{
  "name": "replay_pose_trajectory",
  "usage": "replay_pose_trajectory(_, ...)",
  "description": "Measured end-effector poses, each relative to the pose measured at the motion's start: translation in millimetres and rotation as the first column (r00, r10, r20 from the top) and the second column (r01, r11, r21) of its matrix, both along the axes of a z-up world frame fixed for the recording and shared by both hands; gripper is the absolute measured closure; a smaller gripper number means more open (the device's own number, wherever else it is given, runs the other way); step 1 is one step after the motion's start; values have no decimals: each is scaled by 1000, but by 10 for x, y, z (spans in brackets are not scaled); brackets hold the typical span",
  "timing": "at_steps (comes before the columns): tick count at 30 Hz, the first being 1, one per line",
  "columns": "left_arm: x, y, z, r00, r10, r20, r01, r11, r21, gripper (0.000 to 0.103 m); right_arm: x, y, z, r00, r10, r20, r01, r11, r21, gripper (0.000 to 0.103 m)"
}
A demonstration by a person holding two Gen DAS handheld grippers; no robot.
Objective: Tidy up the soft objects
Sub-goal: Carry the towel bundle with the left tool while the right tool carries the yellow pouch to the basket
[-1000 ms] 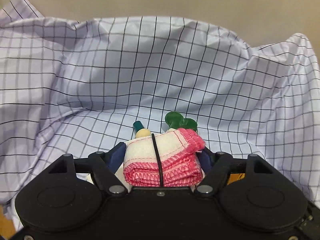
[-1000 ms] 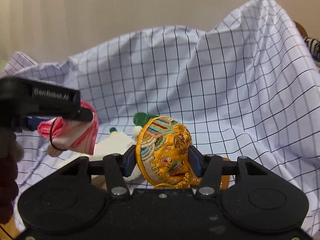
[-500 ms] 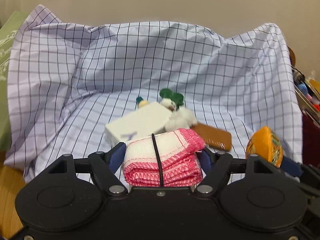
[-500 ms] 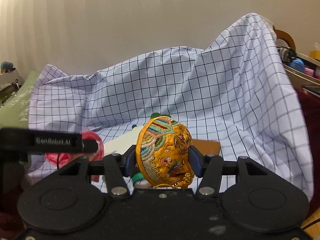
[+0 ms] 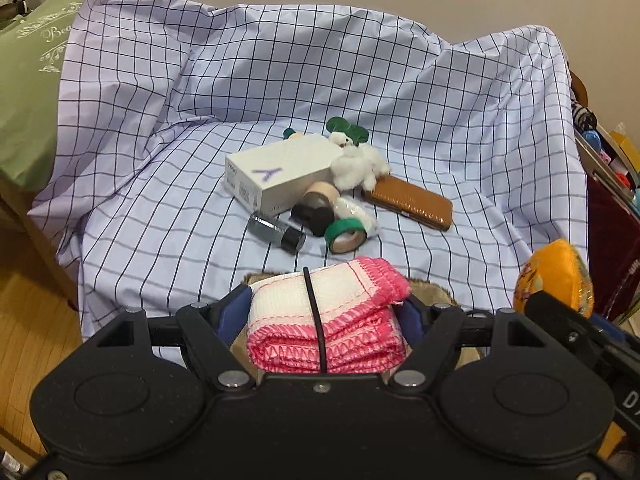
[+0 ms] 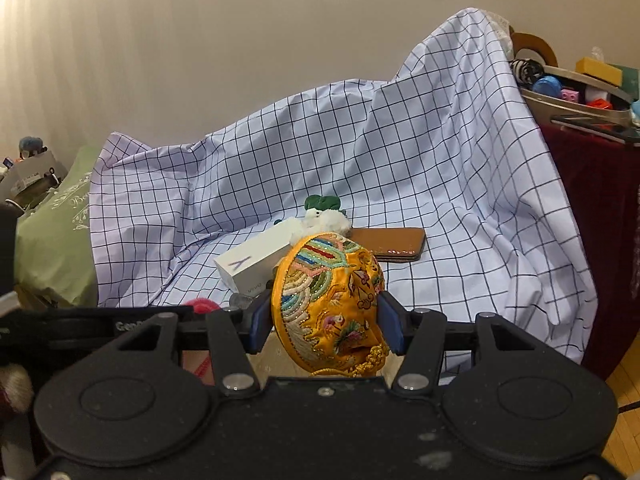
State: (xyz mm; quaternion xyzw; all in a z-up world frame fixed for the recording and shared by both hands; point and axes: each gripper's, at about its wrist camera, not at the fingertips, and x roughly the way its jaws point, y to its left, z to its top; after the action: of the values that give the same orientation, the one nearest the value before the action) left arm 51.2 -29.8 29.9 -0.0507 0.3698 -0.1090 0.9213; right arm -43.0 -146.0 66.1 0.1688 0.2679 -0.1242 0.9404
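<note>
Your left gripper [image 5: 326,320] is clamped on the folded pink towel [image 5: 326,322] and your right gripper [image 6: 324,316] on the embroidered yellow pouch [image 6: 330,304], each squeezed across its middle so the soft bulk cannot slip. Beyond, around twelve o'clock on the checked sheet [image 5: 160,208], the white plush toy [image 5: 358,162] leans against a white box [image 5: 280,174], likely next to sort.

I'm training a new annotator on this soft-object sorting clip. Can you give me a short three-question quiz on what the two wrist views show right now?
1. True or false: the left gripper is shut on a folded pink-edged towel.
2. What does the right gripper hold? A) white box B) embroidered yellow pouch C) green tape roll
3. Fill in: the white plush toy on the checked cloth lies between the white box and the brown ____.

Key
1. True.
2. B, the embroidered yellow pouch.
3. Case: the brown case.
</note>
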Motion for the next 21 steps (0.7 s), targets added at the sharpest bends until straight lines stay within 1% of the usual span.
replay_pose_trajectory(5, -128, -5, -119, 1000, 3, -26, -3, 1000, 0, 33, -128, 65, -12, 1000, 17, -14, -17, 1000, 5, 49)
replay_pose_trajectory(8, -133, 2, -213, 998, 8, -54, -7, 1000, 13, 33, -100, 92, -56, 999, 20, -31, -20, 1000, 4, 49)
replay_pose_trajectory(9, -134, 10, -240, 997, -2, -78, 3, 1000, 19, 33, -96, 100, -72, 999, 19, -39, -19, 1000, 7, 49)
replay_pose_trajectory(16, -210, 43, -358, 996, 36, -82, -32, 998, 52, 33, -92, 117, -118, 998, 25, -65, -24, 1000, 13, 49)
replay_pose_trajectory(21, -225, 44, -388, 996, 54, -75, -49, 996, 71, 33, -71, 132, -142, 996, 33, -83, -32, 999, 13, 49)
